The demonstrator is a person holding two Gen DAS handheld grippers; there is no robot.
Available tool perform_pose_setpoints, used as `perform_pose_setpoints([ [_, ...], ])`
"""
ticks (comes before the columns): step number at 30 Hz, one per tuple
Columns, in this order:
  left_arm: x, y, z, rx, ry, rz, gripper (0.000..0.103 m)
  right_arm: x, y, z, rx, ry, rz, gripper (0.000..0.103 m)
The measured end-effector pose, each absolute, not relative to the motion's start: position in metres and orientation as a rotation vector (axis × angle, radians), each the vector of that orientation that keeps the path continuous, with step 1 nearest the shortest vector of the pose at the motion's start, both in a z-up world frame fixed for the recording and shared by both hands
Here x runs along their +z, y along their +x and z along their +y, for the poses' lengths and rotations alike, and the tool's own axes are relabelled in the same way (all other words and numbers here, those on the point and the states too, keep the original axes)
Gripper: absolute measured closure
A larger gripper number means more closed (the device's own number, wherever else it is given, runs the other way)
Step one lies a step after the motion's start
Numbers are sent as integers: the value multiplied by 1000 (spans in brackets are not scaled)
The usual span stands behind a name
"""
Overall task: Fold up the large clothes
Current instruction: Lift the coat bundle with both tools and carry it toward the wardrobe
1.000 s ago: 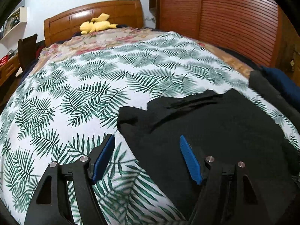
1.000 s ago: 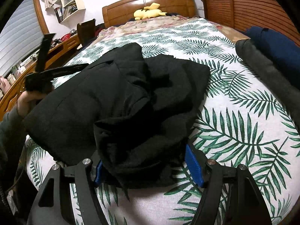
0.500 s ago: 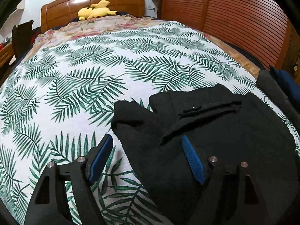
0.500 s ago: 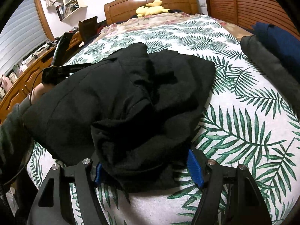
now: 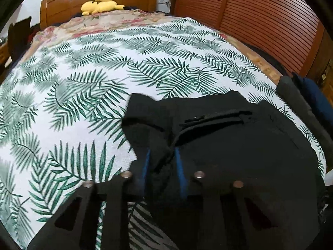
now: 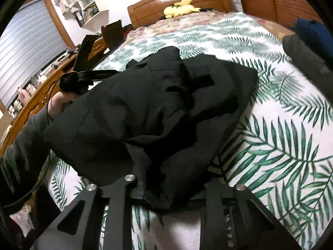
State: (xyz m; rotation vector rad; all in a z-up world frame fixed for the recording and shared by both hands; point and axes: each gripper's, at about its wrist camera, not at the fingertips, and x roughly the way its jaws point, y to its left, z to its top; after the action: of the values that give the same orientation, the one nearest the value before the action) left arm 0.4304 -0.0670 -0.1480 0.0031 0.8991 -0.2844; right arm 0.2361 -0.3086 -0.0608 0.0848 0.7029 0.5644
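The black coat [image 6: 158,104] is lying in a lumpy heap on the bed cover [image 5: 68,108] with green leaves on it, near the foot of the bed. The left gripper [image 5: 161,162] is closing its jaws on a bunched-up bit of the coat's edge, and black cloth is sitting between its blue pads [image 5: 179,164]. The right gripper [image 6: 166,189] is closing too, with a thick wad of the coat's near edge stuffed between its jaws. To do this step well, I think each gripper should be pinching only the edge layer and not a fat bundle, so the coat can be opening out flat when it is lifted. Both sides should be going up together and pulling gently apart, so the cloth is not twisting. The lumps in the middle could be making a messy fold if they are not shaken out first. The left gripper is pointing steeply down at the bed. The right gripper is tipping down less. In the right wrist view, a hand [image 6: 58,102] in a grey sleeve [image 6: 22,143] is reaching in from the side, holding the left gripper at the coat's far side.
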Motion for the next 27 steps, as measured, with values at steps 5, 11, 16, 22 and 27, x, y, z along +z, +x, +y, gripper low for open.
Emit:
perform_pose_setpoints([
  [5,-136,413,-74,-271,43,869,90,-45,233,-335,524,76,628,92],
  [11,-138,391,-78,-284,48,873,90,-52,242,-374,474,136,630,92],
  [16,-146,398,-71,-245,-3,896,87,-62,246,-369,462,106,648,91],
  [22,-159,406,-64,-176,-7,894,57,-57,242,-356,428,95,668,76],
  [27,-169,414,-54,-173,-61,913,44,-62,252,-353,432,136,706,64],
])
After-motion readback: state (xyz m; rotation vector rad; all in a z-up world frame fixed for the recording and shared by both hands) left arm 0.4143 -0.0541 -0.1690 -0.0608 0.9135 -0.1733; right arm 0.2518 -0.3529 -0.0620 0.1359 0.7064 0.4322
